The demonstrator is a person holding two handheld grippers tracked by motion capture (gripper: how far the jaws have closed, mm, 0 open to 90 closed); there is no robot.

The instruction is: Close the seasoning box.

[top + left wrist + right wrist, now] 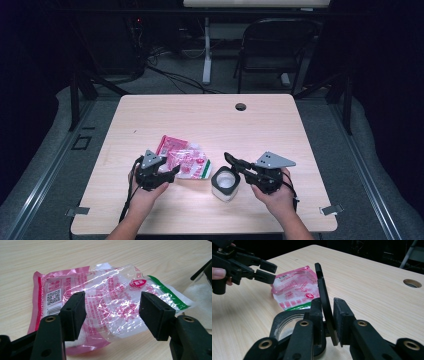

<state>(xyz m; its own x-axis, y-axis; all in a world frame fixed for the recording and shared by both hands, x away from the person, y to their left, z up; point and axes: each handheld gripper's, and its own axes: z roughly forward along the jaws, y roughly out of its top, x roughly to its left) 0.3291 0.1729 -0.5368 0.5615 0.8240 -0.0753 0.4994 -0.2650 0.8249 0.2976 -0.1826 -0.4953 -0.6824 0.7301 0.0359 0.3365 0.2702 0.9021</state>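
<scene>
High view: crinkled pink-and-clear plastic pouch [184, 161] flat on the pale wooden table [280, 130], just ahead of the left gripper [172, 172]; white jar with black rim [225, 183] between both hands, nearer the right gripper [231, 161].

Left gripper view: jaws spread, empty; pouch lies beyond them, long axis crosswise, green-edged end toward the jar.

Right gripper view: thin black lid [325, 302] on edge between the pads [343, 320], apparently pinched, over the jar's open mouth.

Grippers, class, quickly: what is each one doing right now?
Left gripper: open, jaws over the plastic bag.
Right gripper: jaws around the upright black lid; firm grip cannot be told.
</scene>
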